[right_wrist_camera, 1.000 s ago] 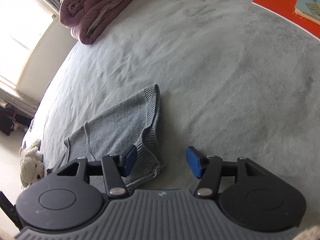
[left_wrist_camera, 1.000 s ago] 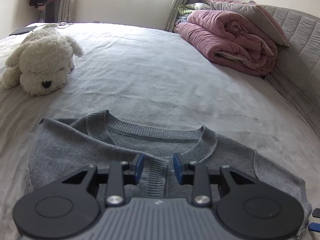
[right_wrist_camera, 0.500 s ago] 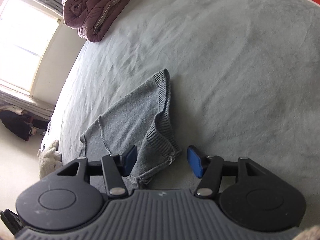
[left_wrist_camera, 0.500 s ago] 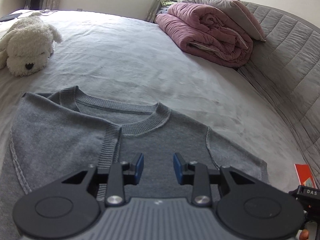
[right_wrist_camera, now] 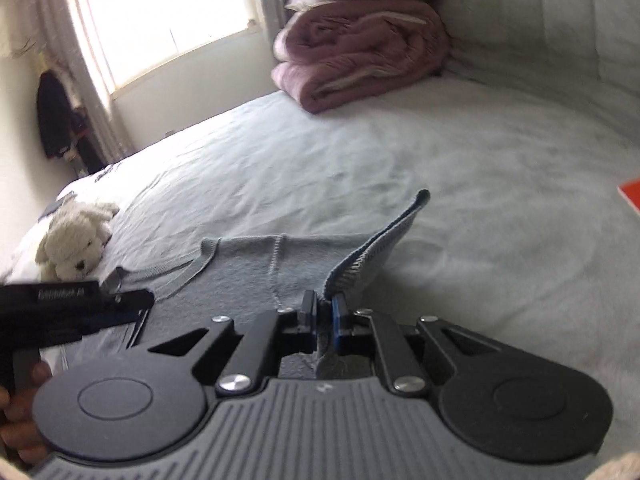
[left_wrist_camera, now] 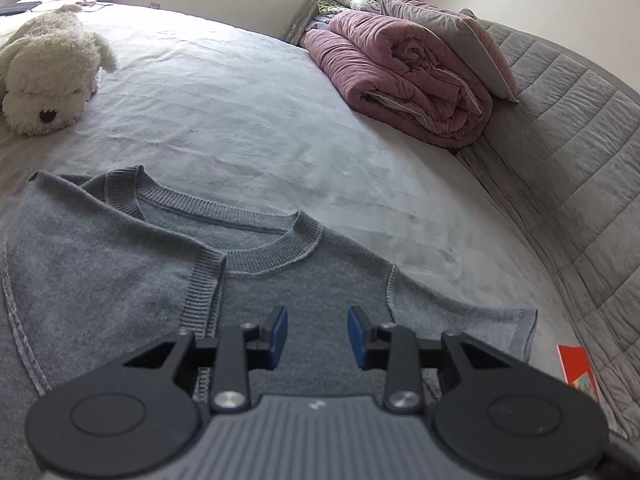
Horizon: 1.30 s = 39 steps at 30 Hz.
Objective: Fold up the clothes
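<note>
Grey knit sweater [left_wrist_camera: 280, 292] lies flat on the bed [left_wrist_camera: 248, 120], neckline toward the folded pink comforter [left_wrist_camera: 404, 80], its left sleeve folded over the chest. The left hand-held gripper [left_wrist_camera: 317, 338] hovers over the chest with jaws apart, gripping nothing. The right hand-held gripper [right_wrist_camera: 324, 316] is clamped on the right sleeve's cuff [right_wrist_camera: 376, 248], lifted off the bed. A plush dog [left_wrist_camera: 48, 76] rests well apart.
</note>
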{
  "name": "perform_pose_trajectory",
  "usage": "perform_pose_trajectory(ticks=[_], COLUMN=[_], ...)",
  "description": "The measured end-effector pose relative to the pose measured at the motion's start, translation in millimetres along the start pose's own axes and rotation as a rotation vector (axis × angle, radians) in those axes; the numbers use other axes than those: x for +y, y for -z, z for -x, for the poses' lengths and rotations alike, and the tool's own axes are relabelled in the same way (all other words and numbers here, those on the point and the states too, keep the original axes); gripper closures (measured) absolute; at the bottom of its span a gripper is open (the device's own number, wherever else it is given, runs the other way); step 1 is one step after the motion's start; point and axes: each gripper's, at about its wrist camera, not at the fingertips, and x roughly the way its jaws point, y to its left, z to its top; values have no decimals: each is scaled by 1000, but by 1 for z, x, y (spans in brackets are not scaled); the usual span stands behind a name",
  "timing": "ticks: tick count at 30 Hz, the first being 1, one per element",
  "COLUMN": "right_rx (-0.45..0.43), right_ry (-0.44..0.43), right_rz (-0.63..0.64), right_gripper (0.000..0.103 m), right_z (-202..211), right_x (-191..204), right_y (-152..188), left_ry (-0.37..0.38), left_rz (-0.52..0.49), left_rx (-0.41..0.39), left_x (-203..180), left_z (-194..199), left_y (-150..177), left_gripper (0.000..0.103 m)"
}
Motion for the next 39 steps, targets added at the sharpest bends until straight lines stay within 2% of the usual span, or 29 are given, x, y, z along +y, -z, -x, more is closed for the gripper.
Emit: perform_pose_trajectory(ticks=[4, 7, 10, 12, 15, 16, 17, 19, 23, 26, 29, 33, 39], right_rx=[-15, -23, 2, 19, 45, 62, 81, 97, 127, 147, 223, 223, 217], right_ry=[-23, -23, -31, -36, -44, -88, -138, -142, -137, -132, -176, -188, -310], right_rz=[309, 464, 523, 561, 616, 563, 499, 330, -14, -271, -463, -410, -447], right_gripper=[94, 94, 94, 93, 86, 84, 74, 57, 56, 55, 55, 55, 55], right_z=[-1, 0, -5, -8, -12, -11, -9, -16, -31, -42, -64, -69, -66], right_x=[62, 91, 96, 99, 103, 97, 91, 60, -5, -54, -76, -56, -44], right_y=[30, 52, 59, 64, 70, 62, 52, 34, 0, -25, -18, -14, -1], left_ry=[51, 93, 113, 105, 73, 64, 56, 49, 50, 71, 85, 113, 145], left_rz=[57, 69, 48, -5, -84, -103, -123, -136, -156, -227, -310, -420, -551], left_rx=[24, 40, 62, 69, 70, 66, 62, 55, 39, 35, 45, 60, 86], left_x=[13, 16, 14, 10, 6, 6, 6, 8, 8, -5, -20, -34, -42], left_z=[-6, -11, -17, -19, -21, -20, -19, -17, -10, -7, -9, -11, -14], left_y=[-3, -3, -2, 1, 6, 8, 10, 13, 15, 22, 32, 47, 65], left_gripper=[69, 66, 65, 65, 64, 64, 64, 64, 64, 64, 64, 61, 52])
